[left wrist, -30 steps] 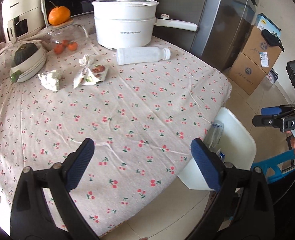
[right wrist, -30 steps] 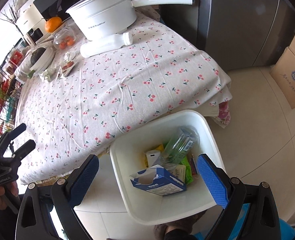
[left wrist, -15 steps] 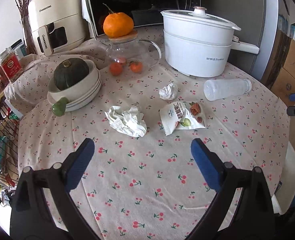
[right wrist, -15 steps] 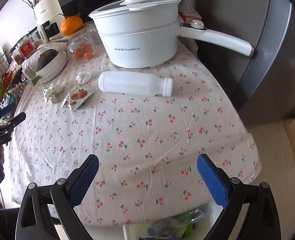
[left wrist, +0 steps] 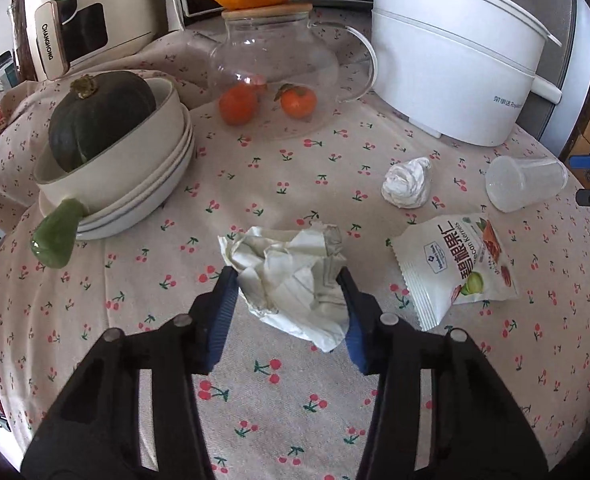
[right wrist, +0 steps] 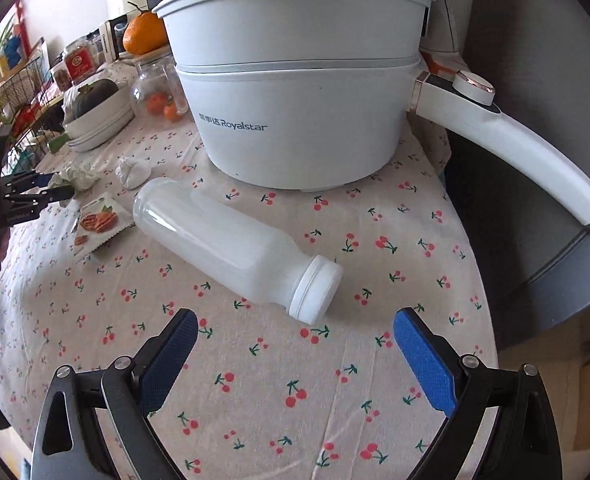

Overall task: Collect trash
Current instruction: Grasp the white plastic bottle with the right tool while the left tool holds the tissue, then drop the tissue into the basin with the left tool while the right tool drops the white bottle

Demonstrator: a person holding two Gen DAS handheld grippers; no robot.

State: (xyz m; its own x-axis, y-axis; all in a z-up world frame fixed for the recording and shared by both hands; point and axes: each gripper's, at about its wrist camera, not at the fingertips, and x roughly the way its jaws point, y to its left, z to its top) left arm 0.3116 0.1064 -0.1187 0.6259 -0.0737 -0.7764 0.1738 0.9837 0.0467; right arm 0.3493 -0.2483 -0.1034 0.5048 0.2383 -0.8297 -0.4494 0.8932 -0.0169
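Observation:
A crumpled off-white paper lies on the cherry-print tablecloth. My left gripper has its jaws on both sides of the paper, touching it. A small white tissue ball, a snack packet and an empty white plastic bottle lie to the right. In the right wrist view the bottle lies on its side, cap toward me. My right gripper is open and empty just short of the cap. The packet and tissue ball lie further left.
A white Royalstar electric pot with a long handle stands behind the bottle. A glass teapot with an orange on top, stacked bowls holding a dark squash and a beige appliance line the back.
Both grippers moved from over the bin to the table. My left gripper came down around the crumpled paper and narrowed onto it. My right gripper closed in on the bottle.

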